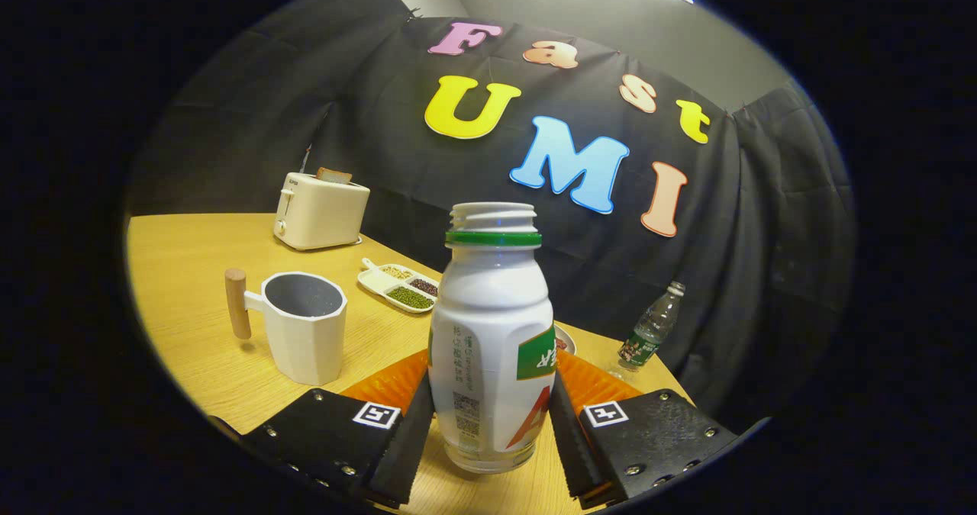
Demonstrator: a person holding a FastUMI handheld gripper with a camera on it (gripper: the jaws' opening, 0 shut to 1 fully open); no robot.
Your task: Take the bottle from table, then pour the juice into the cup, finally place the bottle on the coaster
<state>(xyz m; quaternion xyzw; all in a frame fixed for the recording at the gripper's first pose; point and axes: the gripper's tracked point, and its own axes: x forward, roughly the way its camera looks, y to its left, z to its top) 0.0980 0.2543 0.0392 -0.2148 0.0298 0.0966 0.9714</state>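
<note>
Claw [488, 431] clenched on the uncapped white bottle [491, 347], both fingers pressed to its lower sides, bottle upright between them; whether its base touches the table [183, 271] is hard to tell. Just behind the fingers lies an orange coaster [389, 385], mostly hidden by bottle and claw. Farther left stands the white cup [305, 332] with wooden handle; beyond it a divided bean tray [401, 284] and toaster [320, 210], and off right a clear plastic bottle [650, 332].
</note>
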